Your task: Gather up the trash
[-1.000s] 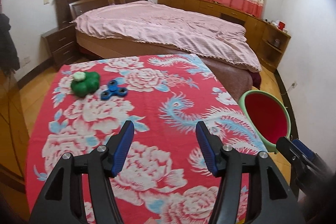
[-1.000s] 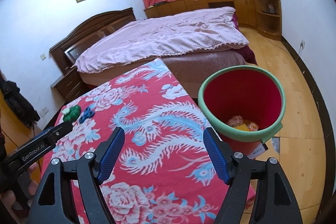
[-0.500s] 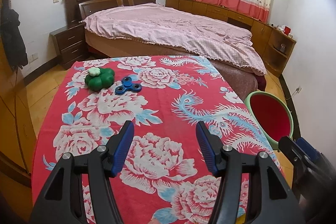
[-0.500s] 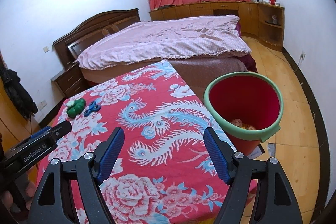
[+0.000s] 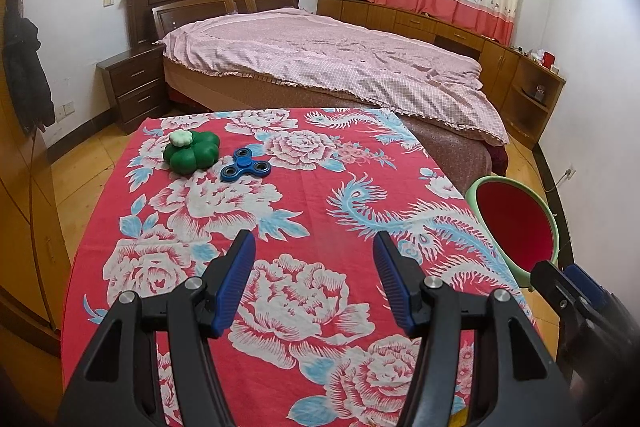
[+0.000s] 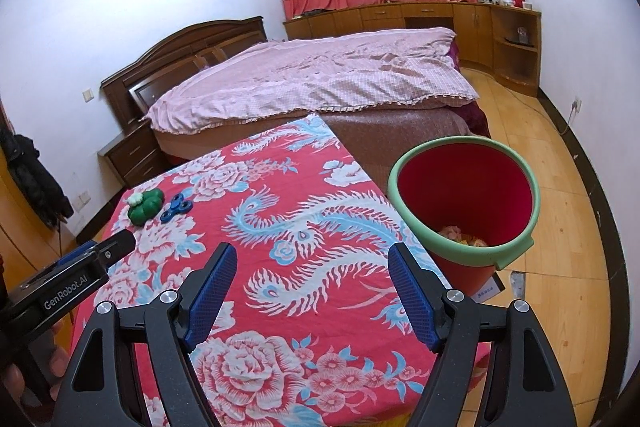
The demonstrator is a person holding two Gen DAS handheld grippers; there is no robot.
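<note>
A red bin with a green rim [image 6: 460,141] stands on the floor at the table's right edge, with some crumpled trash [image 6: 460,233] at its bottom. The bin [image 5: 516,223] also shows at the right of the left wrist view. A green clover-shaped toy [image 5: 192,151] with a small white flower on top and a blue fidget spinner [image 5: 245,167] lie at the far left of the red floral tablecloth [image 5: 320,195]. Over the near part of the cloth, my left gripper [image 5: 314,267] is open and holds nothing. My right gripper [image 6: 312,275] is open and empty too, just left of the bin.
A bed with a pink cover [image 5: 320,67] runs behind the table, with a dark nightstand [image 5: 132,83] to its left. Wooden cabinets [image 6: 420,15] line the far wall under curtains. Wood floor [image 6: 560,187] lies right of the bin. A dark coat [image 5: 24,67] hangs at the left.
Both views have shifted only slightly. The jaws of both grippers stand as wide as before, and nothing on the table has moved.
</note>
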